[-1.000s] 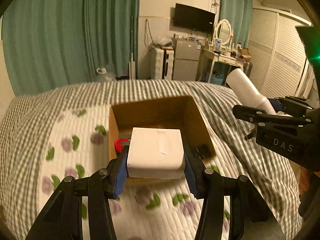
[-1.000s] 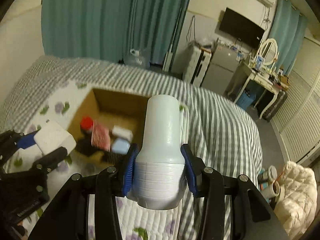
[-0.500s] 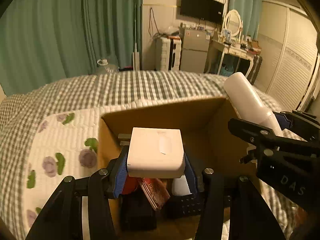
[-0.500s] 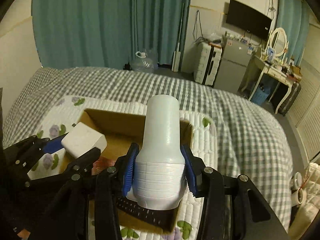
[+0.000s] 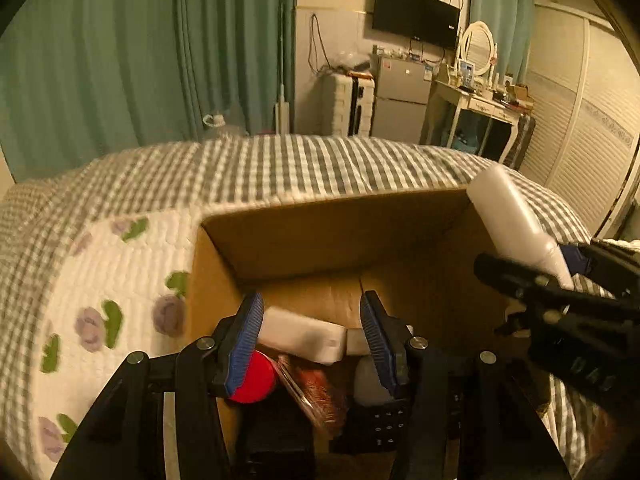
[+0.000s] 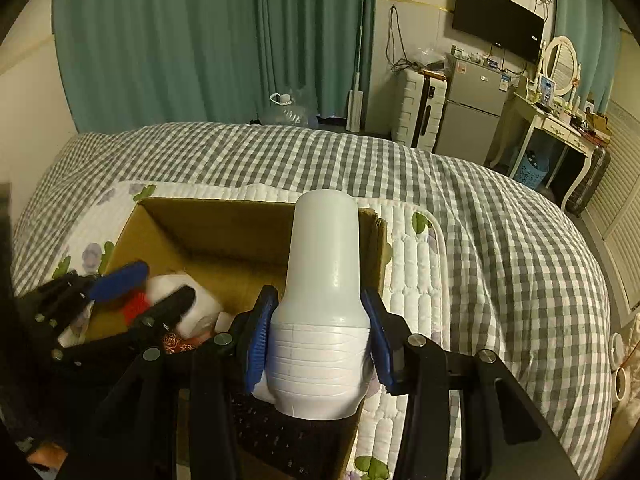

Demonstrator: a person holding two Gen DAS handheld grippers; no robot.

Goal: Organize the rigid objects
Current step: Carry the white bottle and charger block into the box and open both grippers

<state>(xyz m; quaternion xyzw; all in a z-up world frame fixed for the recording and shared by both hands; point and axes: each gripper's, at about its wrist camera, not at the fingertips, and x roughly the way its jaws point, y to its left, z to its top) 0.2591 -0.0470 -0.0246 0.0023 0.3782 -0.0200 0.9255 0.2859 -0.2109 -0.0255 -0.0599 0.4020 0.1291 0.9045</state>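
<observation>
An open cardboard box (image 5: pixel 328 232) sits on the bed and also shows in the right wrist view (image 6: pixel 224 224). My left gripper (image 5: pixel 312 336) is open over the box. The white rectangular box (image 5: pixel 302 334) lies tilted below and between its pads, on other items; in the right wrist view it (image 6: pixel 196 312) lies in the box by the left gripper (image 6: pixel 136 292). My right gripper (image 6: pixel 320 336) is shut on a white plastic bottle (image 6: pixel 324 280), held above the box's right side. The bottle also shows in the left wrist view (image 5: pixel 512 220).
Inside the box lie a red cap (image 5: pixel 256 376), a red patterned packet (image 5: pixel 320 392) and a black remote (image 5: pixel 380 420). A white floral quilt (image 5: pixel 100 288) and a grey checked bedspread (image 6: pixel 500 240) surround the box. Curtains, a fridge and a dressing table stand beyond.
My left gripper has opened and let go of the white rectangular box, which dropped into the cardboard box. Both grippers moved closer over the box. The right still holds the bottle.
</observation>
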